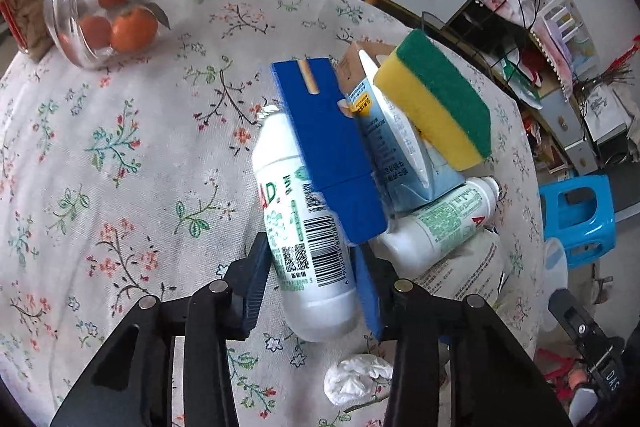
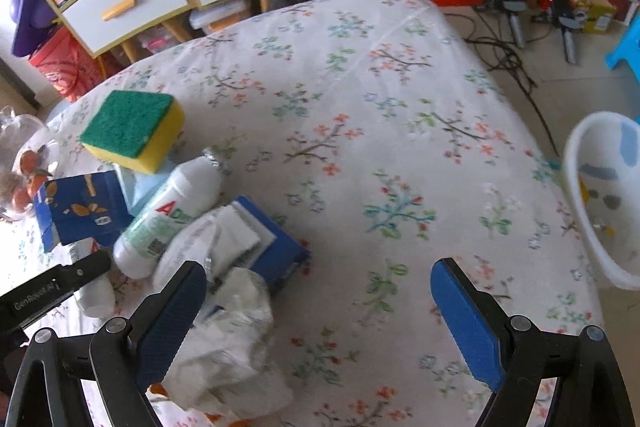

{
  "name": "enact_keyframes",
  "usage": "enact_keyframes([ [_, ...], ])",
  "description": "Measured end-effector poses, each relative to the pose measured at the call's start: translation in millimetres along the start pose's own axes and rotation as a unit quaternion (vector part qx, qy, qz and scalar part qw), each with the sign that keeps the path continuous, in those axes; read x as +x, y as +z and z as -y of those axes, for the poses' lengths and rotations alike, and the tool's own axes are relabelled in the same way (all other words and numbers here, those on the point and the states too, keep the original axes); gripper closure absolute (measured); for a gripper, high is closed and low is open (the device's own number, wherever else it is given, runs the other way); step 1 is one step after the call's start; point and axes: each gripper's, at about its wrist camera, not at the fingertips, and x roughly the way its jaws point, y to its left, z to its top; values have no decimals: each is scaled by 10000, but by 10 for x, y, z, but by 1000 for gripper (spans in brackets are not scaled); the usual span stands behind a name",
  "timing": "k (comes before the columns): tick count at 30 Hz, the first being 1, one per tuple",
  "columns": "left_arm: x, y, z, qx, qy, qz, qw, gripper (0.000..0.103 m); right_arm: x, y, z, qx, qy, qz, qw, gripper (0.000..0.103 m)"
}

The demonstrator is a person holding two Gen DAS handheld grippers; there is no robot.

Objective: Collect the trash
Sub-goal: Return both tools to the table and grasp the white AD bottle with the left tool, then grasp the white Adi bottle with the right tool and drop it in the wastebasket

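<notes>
Left claw (image 1: 312, 283) grips white, green-labelled bottle (image 1: 298, 211).

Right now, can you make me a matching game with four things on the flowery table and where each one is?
Things:
1. green-and-yellow sponge
2. white plastic bottle with a barcode
3. round oranges
4. crumpled white tissue

Places:
A. inside the clear glass jar
B. between the fingers of the left gripper
C. on top of the pile of cartons
D. lying alone on the floral tablecloth

Pairs: 1-C, 2-B, 3-A, 4-D
</notes>
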Motion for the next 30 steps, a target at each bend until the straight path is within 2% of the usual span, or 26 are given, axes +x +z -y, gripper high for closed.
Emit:
enact_keyframes([
  [4,-135,-10,-53,-29,-23,102,9999,63,27,35,-123,-18,160,106,9998,11],
  [6,-216,-21,-76,-8,-18,142,9999,64,39,62,-191,-11,320,160,9994,17],
  [8,-281,-33,-101,45,-29,158,9999,64,58,77,-274,2,497,186,9986,28],
  [11,-397,-74,-158,112,-54,194,9997,64,131,91,-436,36,885,141,9960,36],
  [14,-502,-96,-233,153,-66,240,9996,64,266,84,-637,-2,1132,40,9936,40],
  [19,-680,-132,-372,279,-5,354,9990,64,524,52,-836,-84,1038,-114,9945,40],
  [25,-794,-179,-536,347,69,392,9986,64,604,112,-889,-35,705,36,9975,38],
  [27,-811,-193,-581,352,77,392,9986,64,614,115,-951,-146,621,47,9979,34],
  [30,-830,-209,-613,371,105,398,9985,64,702,70,-1067,-441,423,-2,9981,34],
])
